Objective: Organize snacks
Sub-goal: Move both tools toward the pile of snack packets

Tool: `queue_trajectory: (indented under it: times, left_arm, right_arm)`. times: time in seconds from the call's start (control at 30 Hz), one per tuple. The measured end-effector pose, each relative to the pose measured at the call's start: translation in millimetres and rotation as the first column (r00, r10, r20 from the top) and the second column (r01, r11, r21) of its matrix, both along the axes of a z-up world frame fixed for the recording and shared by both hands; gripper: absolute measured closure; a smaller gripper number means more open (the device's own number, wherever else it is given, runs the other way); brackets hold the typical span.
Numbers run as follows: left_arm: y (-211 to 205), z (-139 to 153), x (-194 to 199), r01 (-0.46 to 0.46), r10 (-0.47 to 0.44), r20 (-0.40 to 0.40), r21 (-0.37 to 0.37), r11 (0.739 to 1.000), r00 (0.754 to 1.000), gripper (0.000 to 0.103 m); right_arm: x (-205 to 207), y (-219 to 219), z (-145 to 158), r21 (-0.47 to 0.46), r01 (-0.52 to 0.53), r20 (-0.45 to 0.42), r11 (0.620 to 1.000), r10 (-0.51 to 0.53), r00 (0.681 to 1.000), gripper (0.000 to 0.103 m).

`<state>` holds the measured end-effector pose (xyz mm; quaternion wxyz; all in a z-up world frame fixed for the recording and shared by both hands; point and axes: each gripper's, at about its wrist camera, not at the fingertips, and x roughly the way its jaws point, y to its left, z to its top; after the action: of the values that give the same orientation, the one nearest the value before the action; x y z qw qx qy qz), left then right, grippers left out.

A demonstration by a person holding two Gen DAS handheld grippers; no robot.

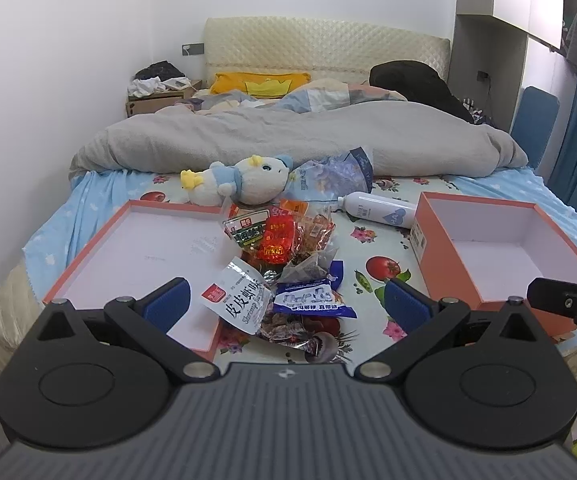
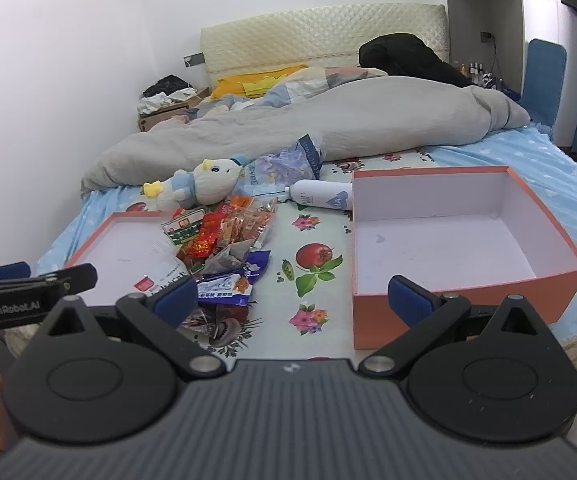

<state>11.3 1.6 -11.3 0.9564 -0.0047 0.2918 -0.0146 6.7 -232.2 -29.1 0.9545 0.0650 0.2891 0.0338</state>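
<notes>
Between the shallow orange cardboard lid (image 1: 128,248) and deep orange cardboard box (image 2: 448,240) lies a heap of crinkly snack packets (image 1: 280,264). Left gripper (image 1: 286,300) and right gripper (image 2: 290,300) hover above the bed, jaws apart, empty.

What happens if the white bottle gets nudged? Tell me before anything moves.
The white bottle lies on its side on the bed sheet, so it would probably roll. Its smooth round body looks slippery for open jaws. The orange box beside it might stop it.

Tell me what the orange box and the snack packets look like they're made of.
Orange box: likely rigid cardboard, matte, with straight thin walls and a white paper-like lining. Snack packets: apparently thin plastic or foil film, glossy and crinkled, catching glare.
</notes>
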Motion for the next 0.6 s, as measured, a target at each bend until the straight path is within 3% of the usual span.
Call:
queue_trajectory:
  times: [0.6]
  left_arm:
    - [13.7, -0.1, 3.3, -0.033, 0.033, -0.020, -0.022, 0.999, 0.999, 0.000]
  right_arm:
    - [7.4, 5.0, -2.5, 0.008, 0.012, -0.009, 1.000, -0.012, 1.000, 0.000]
